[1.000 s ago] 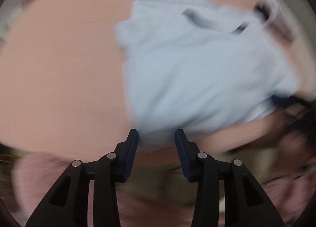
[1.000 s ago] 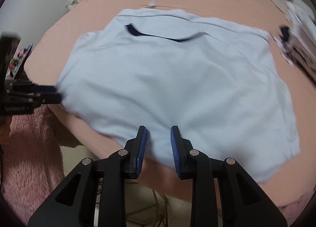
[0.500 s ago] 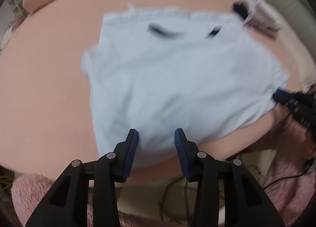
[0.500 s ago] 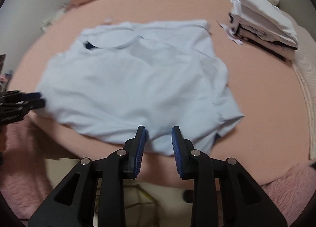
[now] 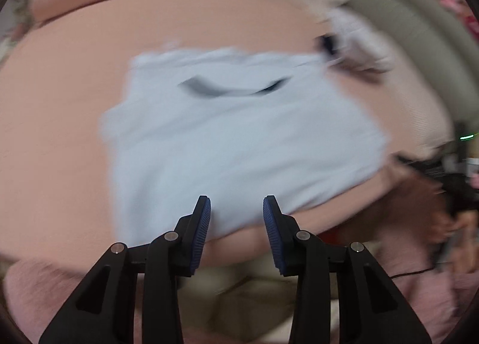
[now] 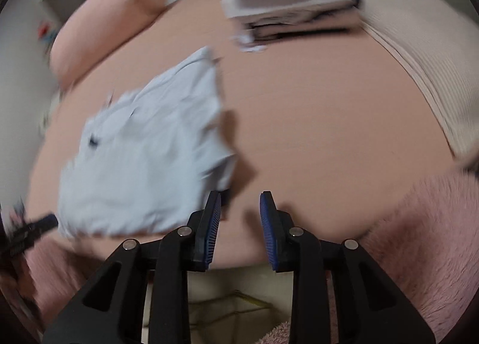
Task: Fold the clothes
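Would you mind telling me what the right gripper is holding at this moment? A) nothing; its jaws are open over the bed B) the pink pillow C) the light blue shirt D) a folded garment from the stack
A: the right gripper stands open, only the peach bedsheet showing between its fingers, with the light blue shirt lying to its left.

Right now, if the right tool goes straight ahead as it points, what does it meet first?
Probably bare peach bedsheet: the open right tool points just right of the light blue shirt. The stack of folded clothes lies farther along. Blur makes depth uncertain.
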